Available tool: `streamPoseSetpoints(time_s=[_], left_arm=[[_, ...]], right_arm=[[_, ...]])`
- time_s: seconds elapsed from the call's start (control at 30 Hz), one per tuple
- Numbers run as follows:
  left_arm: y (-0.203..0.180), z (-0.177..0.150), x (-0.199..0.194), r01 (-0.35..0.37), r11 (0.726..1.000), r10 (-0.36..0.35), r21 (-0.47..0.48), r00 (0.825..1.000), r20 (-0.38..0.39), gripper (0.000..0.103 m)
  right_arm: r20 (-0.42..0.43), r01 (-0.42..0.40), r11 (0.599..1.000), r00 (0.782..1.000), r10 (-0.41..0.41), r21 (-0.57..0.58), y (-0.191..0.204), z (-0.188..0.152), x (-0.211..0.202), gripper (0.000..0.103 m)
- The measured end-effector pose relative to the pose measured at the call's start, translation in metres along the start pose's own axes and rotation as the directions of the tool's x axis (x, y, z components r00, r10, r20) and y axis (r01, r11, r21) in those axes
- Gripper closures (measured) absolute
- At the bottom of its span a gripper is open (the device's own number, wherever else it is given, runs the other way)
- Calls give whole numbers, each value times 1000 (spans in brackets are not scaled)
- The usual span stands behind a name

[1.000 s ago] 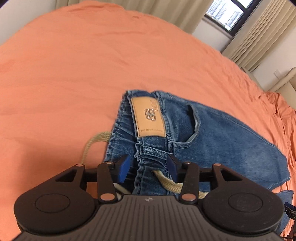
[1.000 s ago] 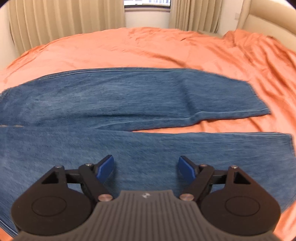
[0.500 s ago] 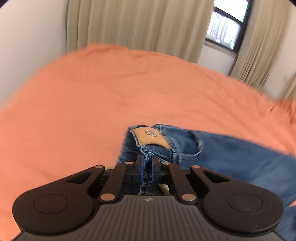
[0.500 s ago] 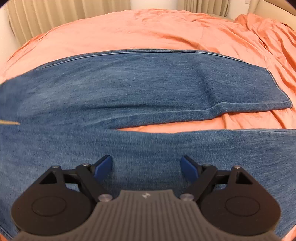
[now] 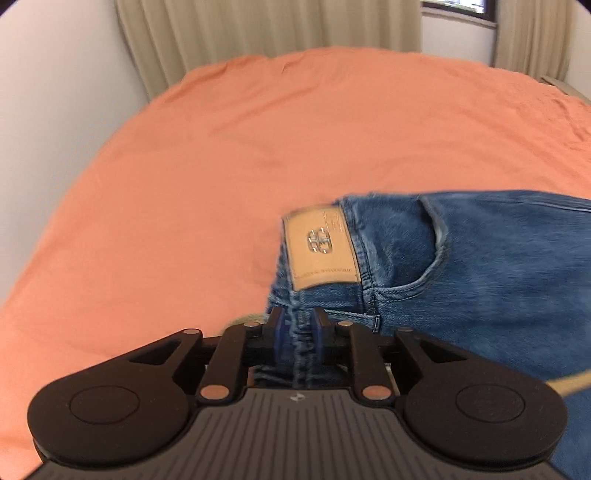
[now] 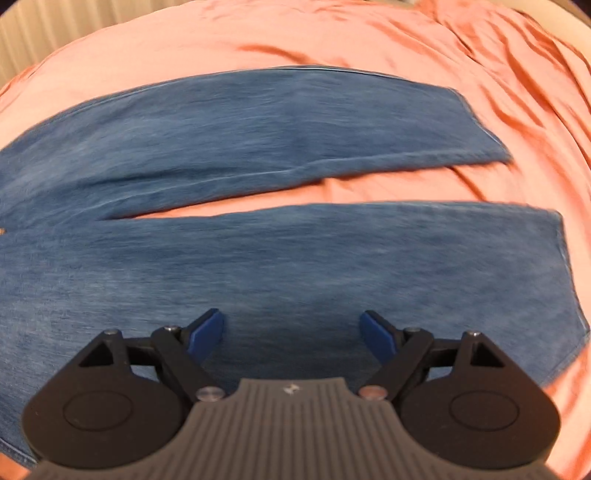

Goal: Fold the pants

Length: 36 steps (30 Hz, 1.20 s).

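Blue denim pants (image 5: 480, 266) lie on an orange bed. In the left wrist view their waistband with a tan leather patch (image 5: 321, 251) is raised. My left gripper (image 5: 298, 326) is shut on the waistband just below the patch. A beige drawstring (image 5: 570, 384) trails at the right. In the right wrist view both pant legs (image 6: 280, 258) lie flat and spread apart, with a wedge of sheet between them. My right gripper (image 6: 293, 332) is open and empty, hovering over the near leg.
The orange bed sheet (image 5: 258, 147) stretches far to the left and back, wrinkled at the right (image 6: 517, 55). A white wall (image 5: 55, 92) and beige curtains (image 5: 258, 29) border the far side of the bed.
My left gripper has closed on the waistband and lifted it, swinging it rightward. My right gripper has moved along the near leg toward the hems, staying open.
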State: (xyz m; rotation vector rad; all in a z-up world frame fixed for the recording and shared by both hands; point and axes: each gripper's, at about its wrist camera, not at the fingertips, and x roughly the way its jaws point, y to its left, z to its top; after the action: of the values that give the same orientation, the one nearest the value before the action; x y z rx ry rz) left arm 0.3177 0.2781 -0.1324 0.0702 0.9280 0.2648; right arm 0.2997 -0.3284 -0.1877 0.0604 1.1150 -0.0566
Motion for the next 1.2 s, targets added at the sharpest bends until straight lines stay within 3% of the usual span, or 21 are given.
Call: streamPoseSetpoints(time_s=[0.07, 0.17, 0.3, 0.4, 0.53, 0.7, 0.9, 0.97, 1.0, 1.07, 1.13, 1.17, 1.2], left_arm=[[5, 0, -29, 8, 998, -10, 55, 1000, 30, 79], [2, -5, -72, 81, 982, -89, 168, 995, 38, 78], [-21, -31, -117, 125, 919, -144, 374, 989, 22, 76], [-45, -62, -137, 151, 841, -169, 519, 985, -13, 76], [-75, -105, -149, 190, 712, -181, 676, 980, -85, 76], [-103, -155, -158, 242, 562, -185, 791, 969, -165, 75], [-135, -203, -147, 246, 383, -121, 890, 969, -216, 64], [-143, -212, -142, 237, 357, -100, 904, 971, -215, 61], [-146, -214, -139, 229, 353, -93, 907, 973, -210, 53], [-154, -218, -134, 224, 355, -81, 908, 975, -209, 47], [-162, -224, -134, 228, 354, -71, 907, 974, -217, 48], [-165, -227, -133, 218, 351, -57, 911, 976, -212, 54], [-167, -229, -133, 202, 353, -46, 913, 979, -199, 80]], right_arm=[[-2, -18, 1000, 1000, 18, 25, -19, 2, -11, 25], [1, -30, 999, 1000, 30, 14, -41, 7, -30, 31], [9, -12, 996, 1000, 13, -83, -62, 7, -50, 40], [19, -15, 986, 1000, 18, -166, -80, 4, -63, 56], [45, 24, 957, 999, -12, -288, -101, -8, -76, 64], [43, 58, 921, 998, -44, -385, -126, -27, -85, 66], [30, 109, 885, 994, -106, -453, -150, -57, -82, 65], [33, 107, 876, 994, -104, -470, -155, -66, -79, 64], [32, 110, 870, 994, -108, -480, -158, -71, -78, 64], [32, 106, 858, 994, -104, -502, -160, -78, -75, 64], [39, 98, 839, 995, -91, -536, -159, -87, -72, 64], [43, 96, 826, 995, -87, -555, -158, -89, -72, 63], [49, 95, 810, 995, -82, -578, -157, -93, -72, 64]])
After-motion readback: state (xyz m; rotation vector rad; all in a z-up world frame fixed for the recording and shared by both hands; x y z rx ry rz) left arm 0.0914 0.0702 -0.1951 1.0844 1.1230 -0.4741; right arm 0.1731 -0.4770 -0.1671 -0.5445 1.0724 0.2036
